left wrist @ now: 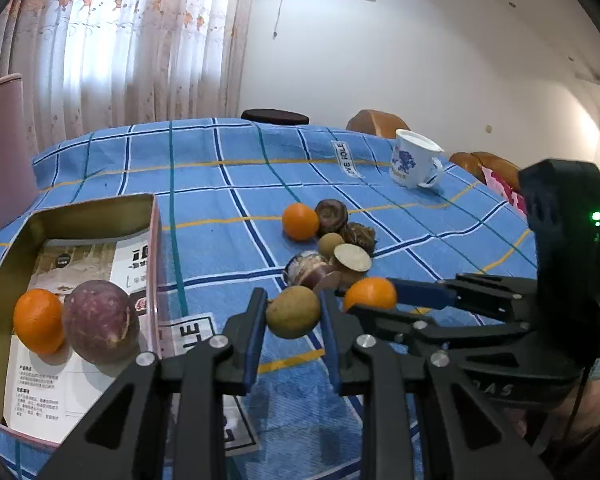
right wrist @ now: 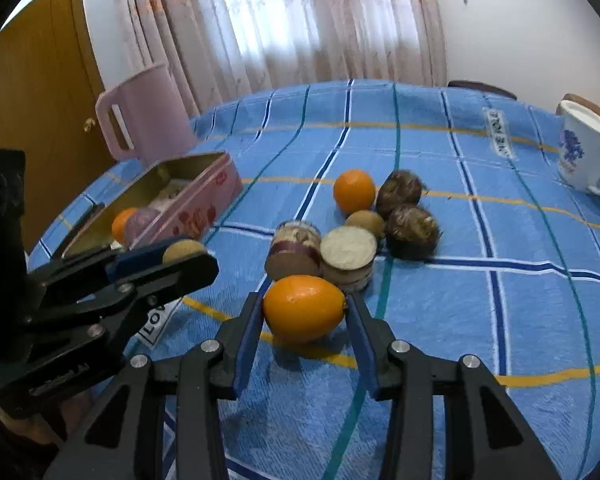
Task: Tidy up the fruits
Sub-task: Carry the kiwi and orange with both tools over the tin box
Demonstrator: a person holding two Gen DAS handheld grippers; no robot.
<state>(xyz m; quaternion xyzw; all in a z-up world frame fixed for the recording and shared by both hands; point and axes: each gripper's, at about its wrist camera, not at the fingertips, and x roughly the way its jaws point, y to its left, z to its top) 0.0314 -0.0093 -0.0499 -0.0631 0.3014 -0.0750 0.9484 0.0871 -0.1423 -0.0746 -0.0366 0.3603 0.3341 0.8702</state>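
Currently our left tongs (left wrist: pixel 293 317) are closed on a small tan-green fruit (left wrist: pixel 293 312), both blue pads touching its sides; it looks held just above the desk (left wrist: pixel 204 184), near the tin's right wall. Our right tongs (right wrist: pixel 305 312) bracket an oval orange fruit (right wrist: pixel 304 308): the left pad touches it, the right pad sits at its tip. We cannot tell if the grip is firm; the fruit casts a shadow on the blue checked cloth.

Landmark: the open pink tin (left wrist: pixel 154 240).
- Inside the tin: one orange (left wrist: pixel 39 320) and a purple-mottled fruit (left wrist: pixel 100 322), touching, lying on a printed sheet.
- Right of the tin, well apart: the loose pile, with a second orange (left wrist: pixel 300 221), two dark brown shaggy fruits (left wrist: pixel 331 215), a small tan fruit (left wrist: pixel 331 245) and two cut purple-skinned pieces (right wrist: pixel 320 254) side by side.
- Far right of the tin, beyond the pile: a white mug with blue print (left wrist: pixel 414 160).
- Behind the tin: a pink jug (right wrist: pixel 146 114), just beside it.
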